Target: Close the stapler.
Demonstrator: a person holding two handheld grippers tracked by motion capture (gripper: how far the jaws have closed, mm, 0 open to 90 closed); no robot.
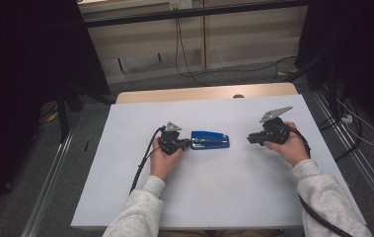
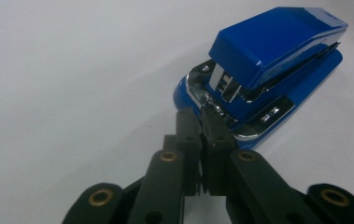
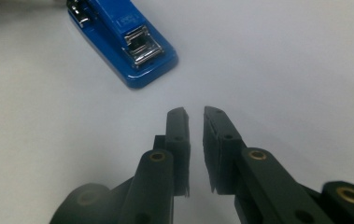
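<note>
One blue stapler (image 1: 210, 139) on the white table (image 1: 214, 197) — its label is too blurred to read. Two grippers: left gripper (image 2: 201, 116) clenched, nearly touching it; right gripper (image 3: 195, 113) slightly parted — both empty.

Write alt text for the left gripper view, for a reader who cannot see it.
A glossy blue stapler with chrome metal parts lies on a plain white table surface, its rear hinge end towards the camera. The left gripper, two black jaws nearly closed with a thin slit between them, rises from the bottom edge, its tips at the stapler's near end.

One blue stapler (image 1: 210, 139); two tools; one white table (image 1: 224, 192).
</note>
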